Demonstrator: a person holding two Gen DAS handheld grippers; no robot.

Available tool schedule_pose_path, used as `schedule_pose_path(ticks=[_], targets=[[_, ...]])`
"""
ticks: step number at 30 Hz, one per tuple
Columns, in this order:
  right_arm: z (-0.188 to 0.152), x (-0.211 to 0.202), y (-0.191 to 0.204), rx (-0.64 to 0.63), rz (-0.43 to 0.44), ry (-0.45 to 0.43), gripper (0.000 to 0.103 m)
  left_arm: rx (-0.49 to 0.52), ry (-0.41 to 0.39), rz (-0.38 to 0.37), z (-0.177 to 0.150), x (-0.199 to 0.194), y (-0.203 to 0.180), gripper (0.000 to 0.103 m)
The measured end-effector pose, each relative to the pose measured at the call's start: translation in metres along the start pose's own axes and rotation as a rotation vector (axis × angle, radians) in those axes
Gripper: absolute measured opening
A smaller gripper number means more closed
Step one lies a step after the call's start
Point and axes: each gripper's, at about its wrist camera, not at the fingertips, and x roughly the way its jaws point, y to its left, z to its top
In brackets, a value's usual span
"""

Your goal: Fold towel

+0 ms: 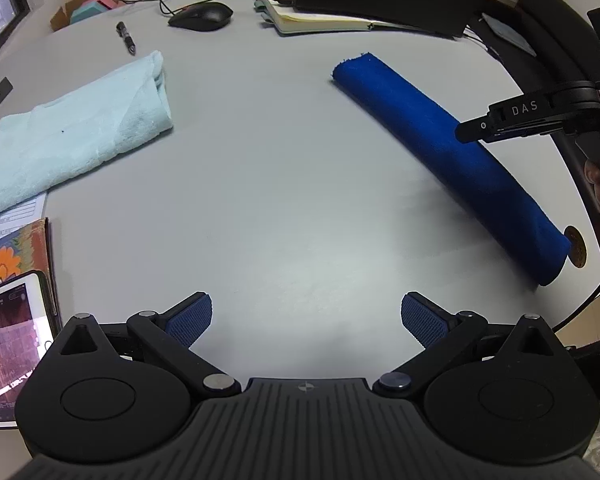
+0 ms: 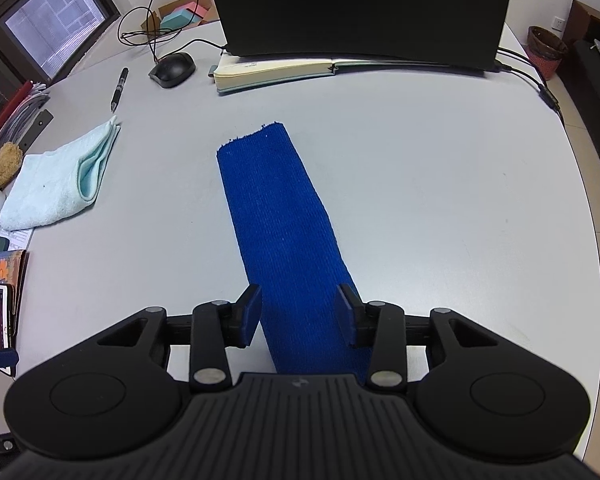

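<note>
A blue towel (image 2: 280,216), folded into a long narrow strip, lies flat on the grey table (image 2: 440,200); it also shows at the right of the left wrist view (image 1: 440,136). My right gripper (image 2: 298,316) is open, its jaws either side of the strip's near end, just above it. In the left wrist view it (image 1: 466,130) reaches in from the right, over the strip. My left gripper (image 1: 306,320) is open and empty above bare table, left of the strip.
A folded pale blue towel (image 1: 72,132) lies at the left. A pen (image 1: 126,38), a mouse (image 1: 202,16), an open notebook (image 2: 276,70) and a monitor (image 2: 360,8) stand at the back. A phone (image 1: 8,348) and booklet lie near left.
</note>
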Motion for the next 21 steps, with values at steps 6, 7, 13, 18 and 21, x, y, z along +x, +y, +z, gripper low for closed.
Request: schedule_pose_path(ticks=[6,7,13,18,21], targets=[[-0.019,-0.013,-0.007,0.015,-0.017,-0.003,0.041,0.035,-0.006,-0.016,0.006,0.004,-0.007,0.102],[-0.022,-0.015,-0.009,0.022,-0.018,-0.003,0.041,0.04,-0.006,-0.018,0.007,0.005,-0.009,0.102],[-0.041,-0.024,-0.022,0.064,-0.034,-0.003,0.041,0.072,-0.003,-0.021,0.013,0.009,-0.016,0.102],[-0.057,-0.032,-0.034,0.101,-0.054,-0.002,0.041,0.092,0.001,-0.03,0.017,0.012,-0.022,0.102],[-0.066,-0.034,-0.04,0.115,-0.066,0.001,0.041,0.101,0.004,-0.035,0.018,0.013,-0.025,0.102]])
